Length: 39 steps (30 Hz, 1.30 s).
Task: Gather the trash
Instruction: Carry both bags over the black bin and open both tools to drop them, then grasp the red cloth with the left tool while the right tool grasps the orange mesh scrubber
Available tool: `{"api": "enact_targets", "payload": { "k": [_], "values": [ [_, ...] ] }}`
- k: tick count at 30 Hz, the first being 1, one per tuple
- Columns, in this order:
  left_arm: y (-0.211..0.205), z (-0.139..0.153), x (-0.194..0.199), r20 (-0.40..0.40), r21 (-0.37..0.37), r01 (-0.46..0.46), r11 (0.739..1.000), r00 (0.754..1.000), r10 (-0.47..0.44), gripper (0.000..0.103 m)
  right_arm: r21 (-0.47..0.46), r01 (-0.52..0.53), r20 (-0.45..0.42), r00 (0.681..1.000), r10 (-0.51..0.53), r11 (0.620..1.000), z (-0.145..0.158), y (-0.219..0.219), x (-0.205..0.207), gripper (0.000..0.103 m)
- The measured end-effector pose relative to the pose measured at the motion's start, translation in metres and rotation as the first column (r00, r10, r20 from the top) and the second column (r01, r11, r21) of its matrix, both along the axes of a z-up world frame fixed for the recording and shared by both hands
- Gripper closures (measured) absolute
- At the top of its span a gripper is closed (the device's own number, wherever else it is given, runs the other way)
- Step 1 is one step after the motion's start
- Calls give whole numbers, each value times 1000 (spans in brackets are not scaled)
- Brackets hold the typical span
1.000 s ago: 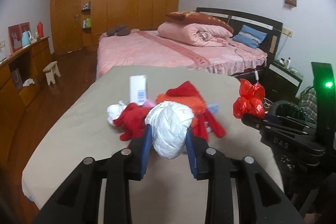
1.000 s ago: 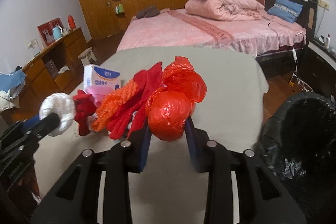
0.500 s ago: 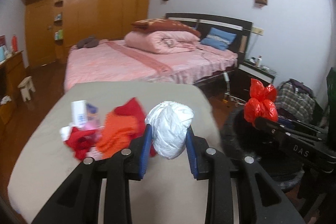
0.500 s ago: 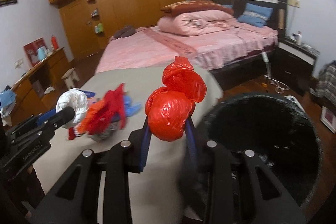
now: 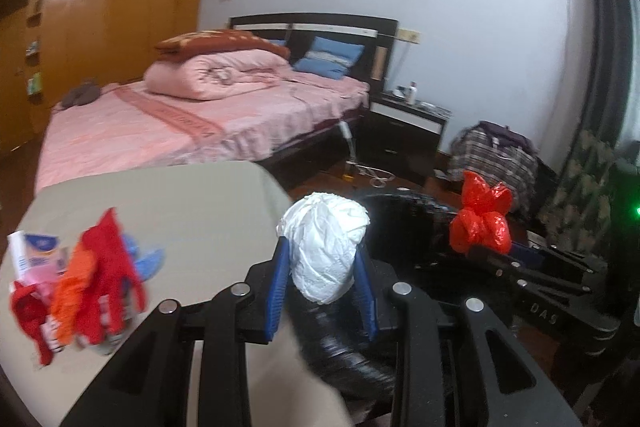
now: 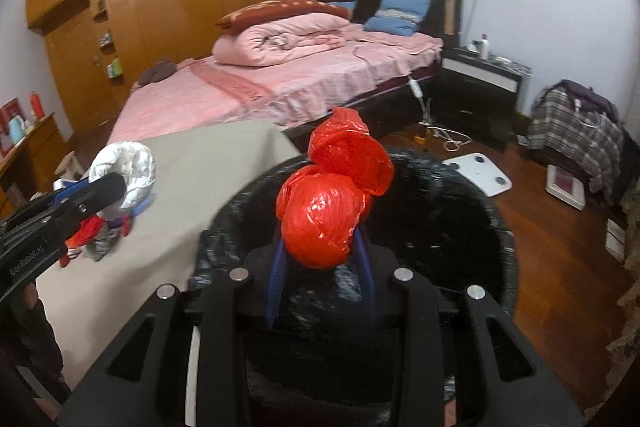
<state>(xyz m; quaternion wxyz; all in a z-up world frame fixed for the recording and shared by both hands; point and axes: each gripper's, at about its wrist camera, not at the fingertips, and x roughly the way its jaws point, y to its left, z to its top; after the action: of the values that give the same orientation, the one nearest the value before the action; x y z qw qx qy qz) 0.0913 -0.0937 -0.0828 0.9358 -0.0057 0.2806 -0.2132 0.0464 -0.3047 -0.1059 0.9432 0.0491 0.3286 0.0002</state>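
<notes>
Two grippers, each clamped on one bag of trash. Left gripper (image 5: 323, 263) has its blue pads pressed on both sides of a tied white bag (image 5: 326, 247), held in the air at the table's right edge, next to the bin. Right gripper (image 6: 322, 255) squeezes a knotted red bag (image 6: 332, 205), held right above the open mouth of the bin (image 6: 472, 211). One bin, round, lined with black plastic, standing on the wood floor just beside the table (image 5: 192, 203).

One pile of leftover trash (image 5: 80, 283) sits on the grey table top, at its left side in the left view: red and orange plastic pieces, one blue scrap, one small white and blue box (image 5: 34, 253). The pile is blurred, so an exact count is not possible.

Room behind: one bed (image 6: 280, 83) with pink bedding, one rolled pink quilt, two blue pillows, one dark nightstand (image 6: 480, 75), one white scale (image 6: 478, 173) on the floor, one plaid bag (image 6: 572, 131).
</notes>
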Motion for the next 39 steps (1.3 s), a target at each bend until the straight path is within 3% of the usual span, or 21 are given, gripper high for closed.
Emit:
{"api": "enact_targets", "payload": {
  "k": [4,8,11,14,16,24,33,39],
  "values": [
    [-29,0,9,-17,-12,71,997,997,-71,69,-12,44,0,999,-44,999,-3,-17,-3,69],
    [-44,-1,11,-18,-13,104,994,994,-104,45,-41,98,5,995,-98,994,-6,-30,-10,40],
    [-38,-3,13,-12,-7,87,996,996,-88,39,-50,123,18,992,-123,991,-5,-34,-11,17],
    [-18,-2,12,2,8,33,999,999,-33,31,-38,120,39,992,-118,992,-1,-31,-10,8],
    [-1,-1,12,15,18,-18,1000,1000,18,20,-29,103,48,994,-101,994,1,-24,-7,7],
    [85,-6,-3,49,82,-236,968,971,232,18,3,-18,56,998,18,1000,8,40,14,6],
    [179,-20,-16,68,142,-449,882,894,444,18,23,-172,64,983,170,985,7,129,49,6],
    [226,-34,-10,40,142,-529,837,847,529,29,4,-238,52,970,238,971,3,170,67,6]
  ]
}}
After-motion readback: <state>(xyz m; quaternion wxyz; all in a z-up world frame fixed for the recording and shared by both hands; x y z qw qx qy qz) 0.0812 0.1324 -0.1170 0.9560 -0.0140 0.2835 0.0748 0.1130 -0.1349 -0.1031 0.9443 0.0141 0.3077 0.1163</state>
